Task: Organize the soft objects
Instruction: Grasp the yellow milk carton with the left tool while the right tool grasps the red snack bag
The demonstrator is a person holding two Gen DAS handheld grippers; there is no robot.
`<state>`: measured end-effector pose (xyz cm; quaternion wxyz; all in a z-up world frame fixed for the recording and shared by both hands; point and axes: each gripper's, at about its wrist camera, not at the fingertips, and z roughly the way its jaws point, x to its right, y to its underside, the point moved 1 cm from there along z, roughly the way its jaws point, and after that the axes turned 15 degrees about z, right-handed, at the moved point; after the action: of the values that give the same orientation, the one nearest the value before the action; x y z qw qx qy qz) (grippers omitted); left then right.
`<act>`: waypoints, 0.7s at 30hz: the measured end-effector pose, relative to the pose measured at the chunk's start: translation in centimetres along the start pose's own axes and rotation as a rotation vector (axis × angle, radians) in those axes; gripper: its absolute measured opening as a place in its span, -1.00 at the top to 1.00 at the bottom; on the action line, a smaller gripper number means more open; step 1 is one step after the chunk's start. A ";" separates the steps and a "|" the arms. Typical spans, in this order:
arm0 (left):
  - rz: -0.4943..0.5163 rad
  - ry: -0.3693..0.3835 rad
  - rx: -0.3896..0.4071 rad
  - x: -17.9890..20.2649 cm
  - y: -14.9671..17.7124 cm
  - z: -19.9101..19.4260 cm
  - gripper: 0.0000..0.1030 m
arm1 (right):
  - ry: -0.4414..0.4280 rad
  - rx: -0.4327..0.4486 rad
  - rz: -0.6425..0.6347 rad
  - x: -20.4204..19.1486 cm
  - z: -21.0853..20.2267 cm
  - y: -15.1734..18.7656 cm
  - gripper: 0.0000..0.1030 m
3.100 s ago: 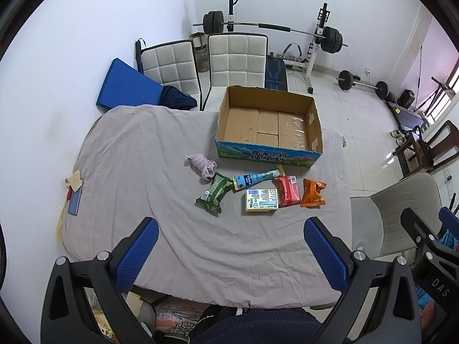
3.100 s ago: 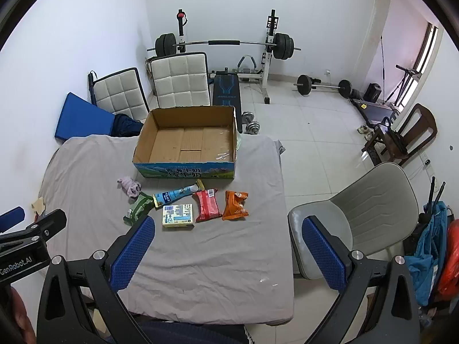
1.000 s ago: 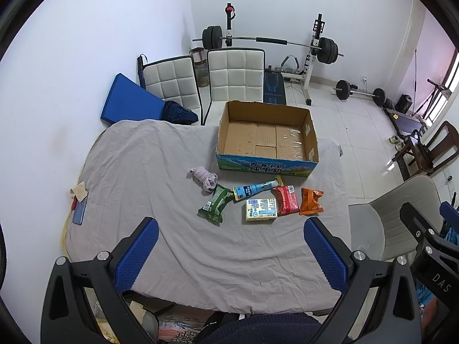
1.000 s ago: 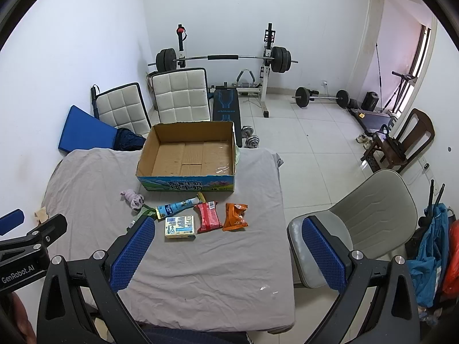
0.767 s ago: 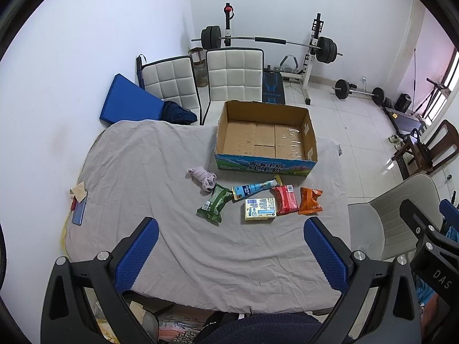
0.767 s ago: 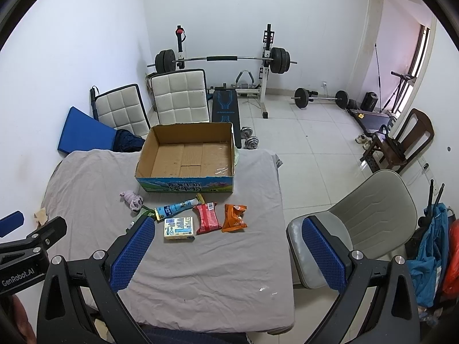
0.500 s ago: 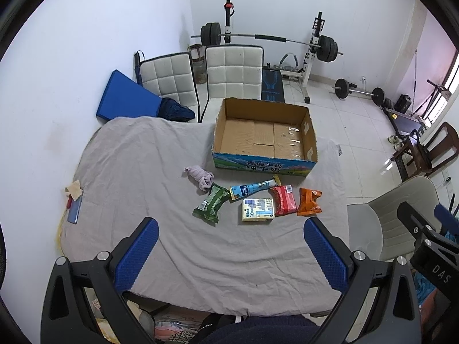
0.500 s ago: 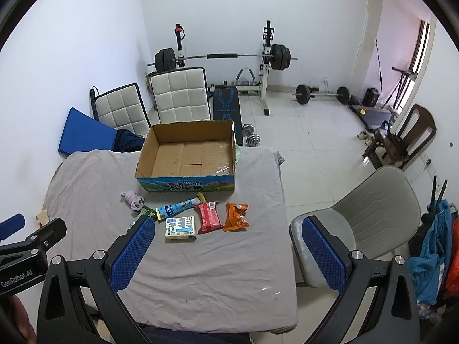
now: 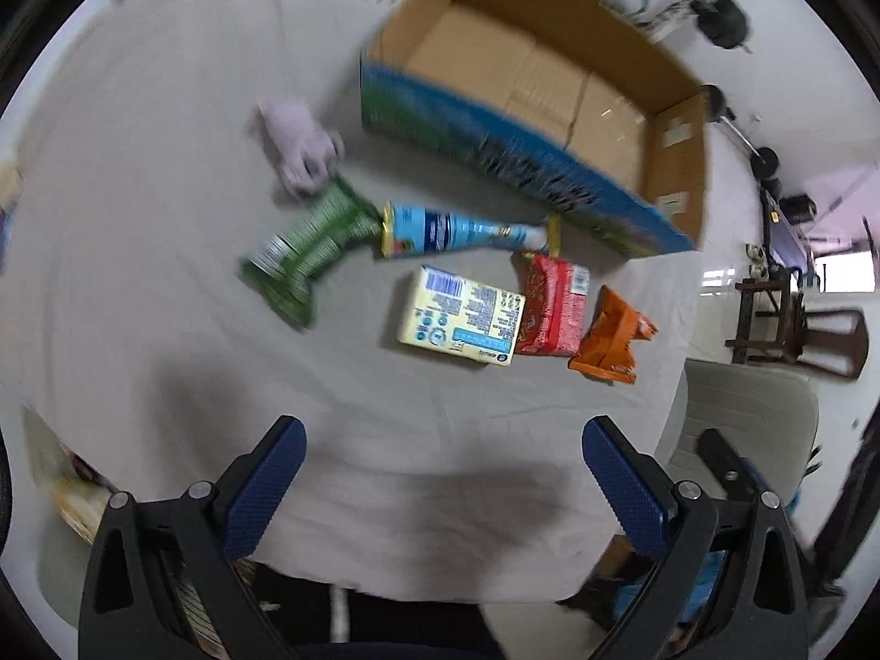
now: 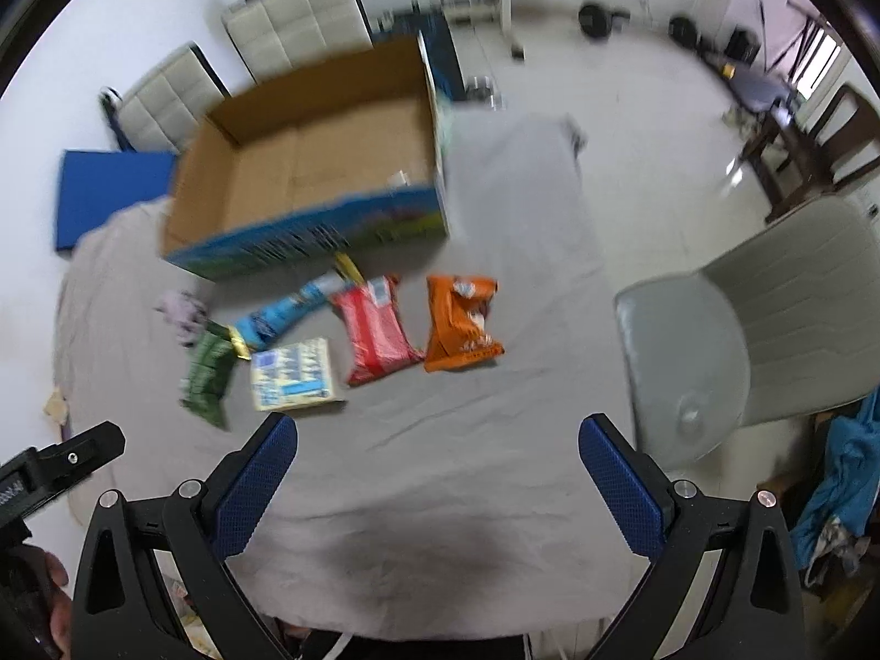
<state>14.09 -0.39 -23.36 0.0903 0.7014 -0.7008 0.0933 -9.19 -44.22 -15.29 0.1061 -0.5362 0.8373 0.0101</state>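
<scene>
An open, empty cardboard box (image 9: 550, 82) (image 10: 330, 165) stands at the far side of the grey-sheeted table (image 9: 137, 330). In front of it lie a pale purple cloth (image 9: 300, 148), a green packet (image 9: 308, 242), a blue tube packet (image 9: 451, 228), a yellow packet (image 9: 462, 322), a red packet (image 9: 553, 302) and an orange packet (image 9: 613, 338). The same row shows in the right wrist view, with the orange packet (image 10: 459, 322) nearest the middle. My left gripper (image 9: 440, 473) and right gripper (image 10: 437, 467) are open and empty above the near table edge.
A grey plastic chair (image 10: 742, 330) stands right of the table. White padded chairs (image 10: 297, 27), a blue mat (image 10: 110, 192) and weight equipment (image 10: 495, 0) are beyond the table. A dark wooden chair (image 9: 797, 324) stands further right.
Both grippers have dropped fast and moved in toward the table; the box and packets now look much larger and the views are motion-blurred. Nothing on the table has moved.
</scene>
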 end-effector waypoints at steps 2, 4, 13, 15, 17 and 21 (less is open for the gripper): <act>-0.053 0.027 -0.039 -0.5 -0.8 2.7 -1.00 | 0.026 -0.040 0.005 0.3 3.3 -1.2 -1.00; -0.093 0.041 -0.064 -0.9 -1.6 5.0 -1.00 | 0.035 -0.063 0.015 0.7 6.1 -2.5 -0.97; -0.405 0.152 -0.182 -3.7 -5.1 12.6 -0.99 | 0.047 -0.098 -0.018 -0.4 11.9 -5.1 -0.85; -0.434 0.134 -0.219 -3.6 -5.2 13.9 -0.99 | 0.043 -0.103 -0.039 -0.9 12.4 -5.0 -0.85; -0.435 0.075 -0.257 -3.4 -5.3 15.0 -0.99 | 0.047 -0.101 -0.060 -1.5 12.7 -4.9 -0.85; -0.361 0.011 -0.229 -2.9 -5.4 15.5 -0.82 | 0.040 -0.107 -0.092 -2.4 12.9 -4.7 -0.85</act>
<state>19.55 -1.57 -39.08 0.1886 0.8002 -0.5693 -0.0009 -1.81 -42.43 -27.03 0.0607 -0.5791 0.8120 0.0392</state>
